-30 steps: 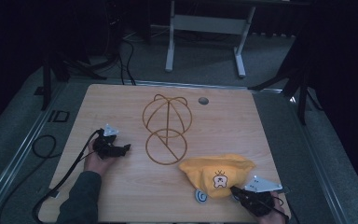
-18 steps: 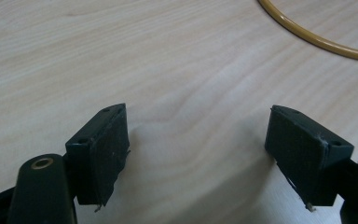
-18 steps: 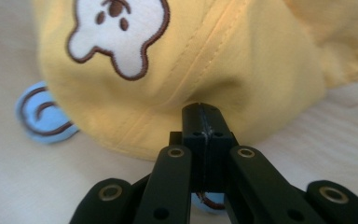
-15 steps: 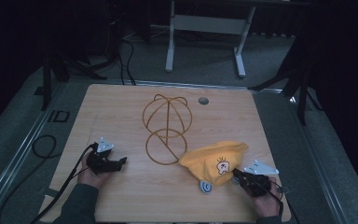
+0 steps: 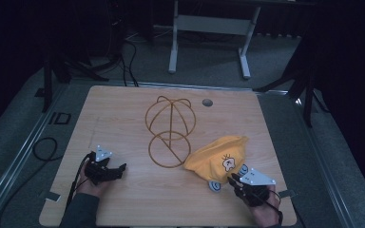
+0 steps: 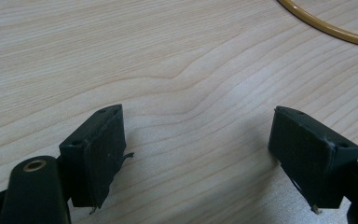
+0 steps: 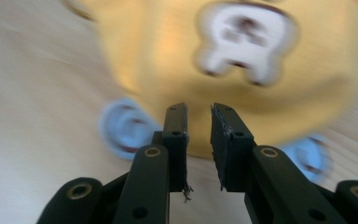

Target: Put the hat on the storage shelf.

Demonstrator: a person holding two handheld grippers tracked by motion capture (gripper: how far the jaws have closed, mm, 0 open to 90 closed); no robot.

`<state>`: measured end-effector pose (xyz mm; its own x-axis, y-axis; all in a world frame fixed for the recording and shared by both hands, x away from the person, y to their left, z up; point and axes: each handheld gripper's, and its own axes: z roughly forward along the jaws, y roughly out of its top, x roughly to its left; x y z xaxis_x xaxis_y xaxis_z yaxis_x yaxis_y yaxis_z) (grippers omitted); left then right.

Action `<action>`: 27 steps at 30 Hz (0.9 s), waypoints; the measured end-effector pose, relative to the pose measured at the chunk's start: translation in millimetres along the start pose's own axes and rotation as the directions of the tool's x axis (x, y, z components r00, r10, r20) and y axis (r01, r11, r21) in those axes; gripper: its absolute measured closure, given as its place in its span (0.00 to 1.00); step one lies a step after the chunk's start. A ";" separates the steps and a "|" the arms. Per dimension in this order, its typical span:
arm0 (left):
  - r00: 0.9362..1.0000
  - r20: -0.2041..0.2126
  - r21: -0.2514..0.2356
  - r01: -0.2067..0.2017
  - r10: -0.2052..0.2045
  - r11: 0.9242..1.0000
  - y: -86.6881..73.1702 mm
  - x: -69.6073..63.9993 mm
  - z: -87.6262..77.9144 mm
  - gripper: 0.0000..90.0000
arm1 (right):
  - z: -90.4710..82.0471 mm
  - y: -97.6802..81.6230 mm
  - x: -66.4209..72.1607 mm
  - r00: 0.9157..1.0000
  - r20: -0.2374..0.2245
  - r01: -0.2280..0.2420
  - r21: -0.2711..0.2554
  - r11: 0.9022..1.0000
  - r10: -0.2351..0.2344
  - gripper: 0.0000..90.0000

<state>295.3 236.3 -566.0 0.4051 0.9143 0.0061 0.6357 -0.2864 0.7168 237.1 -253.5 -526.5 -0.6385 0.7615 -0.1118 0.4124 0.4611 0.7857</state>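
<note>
Dark floor, trailing cables and a grey metal stand frame surround the pale wooden tabletop (image 5: 123, 109), which carries a brown wire hat-stand frame (image 5: 169, 130) near its middle. Since half a second ago the yellow fabric hat with a white cartoon patch (image 5: 216, 156) has slid a little toward the tabletop's right edge and far side, and it now lies just right of the frame's round base, with its blue ear tabs (image 5: 214, 186) toward the near edge. The right claw (image 5: 235, 182) sits just beside the hat's near rim; in the right gripper view its jaws are nearly pressed together with a thin gap, and motion blur hides whether any fabric is pinched. The left claw (image 5: 116, 170) has drifted toward the near left corner, spread wide over bare wood. Judged from this, the hat is probably being worked toward the frame.
</note>
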 end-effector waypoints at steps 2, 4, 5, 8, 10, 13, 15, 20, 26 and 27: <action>1.000 0.000 0.000 0.001 -0.001 1.000 0.0 -0.1 0.0 0.21 | 1.3 1.4 11.1 0.999 -0.040 0.027 0.000 1.000 -0.027 0.82; 1.000 0.000 0.000 0.001 -0.001 1.000 0.0 -0.1 0.0 0.21 | 5.3 1.6 20.3 0.996 -0.073 0.054 0.003 0.999 -0.054 0.79; 1.000 0.000 0.000 0.001 -0.001 1.000 0.0 -0.1 0.0 0.21 | 7.5 1.6 23.7 0.993 -0.094 0.068 0.004 0.998 -0.068 0.78; 1.000 -0.001 0.000 0.002 -0.002 1.000 0.1 -0.2 0.1 0.21 | 15.0 2.5 28.3 0.988 -0.135 0.072 0.008 0.997 -0.071 0.74; 1.000 -0.002 0.001 0.003 -0.003 1.000 0.2 -0.3 0.2 0.21 | 19.7 3.1 29.8 0.987 -0.141 0.079 0.020 0.997 -0.076 0.70; 1.000 -0.001 0.001 0.002 -0.002 1.000 0.3 -0.2 0.2 0.21 | 27.5 1.9 31.1 0.988 -0.126 0.093 0.042 0.995 -0.087 0.67; 1.000 -0.002 0.001 0.003 -0.003 1.000 0.4 -0.3 0.3 0.21 | 32.1 0.2 29.9 0.988 -0.129 0.090 0.055 0.994 -0.083 0.67; 1.000 -0.004 0.001 0.005 -0.005 1.000 0.6 -0.5 0.6 0.20 | 39.4 -2.3 26.4 0.990 -0.110 0.098 0.088 0.991 -0.088 0.66; 1.000 -0.004 0.001 0.008 -0.008 1.000 0.7 -0.8 0.8 0.20 | 42.7 -0.3 23.5 0.994 -0.071 0.088 0.124 0.988 -0.080 0.77; 1.000 -0.004 0.001 0.008 -0.008 1.000 0.7 -0.8 0.8 0.20 | 42.2 0.3 22.6 0.994 -0.074 0.092 0.125 0.988 -0.083 0.80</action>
<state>296.0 235.2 -566.0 0.3970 0.9178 0.0031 0.6396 -0.2791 0.7162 250.2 -216.9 -554.5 -0.7169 0.6846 -0.1317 0.4295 0.5825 0.6901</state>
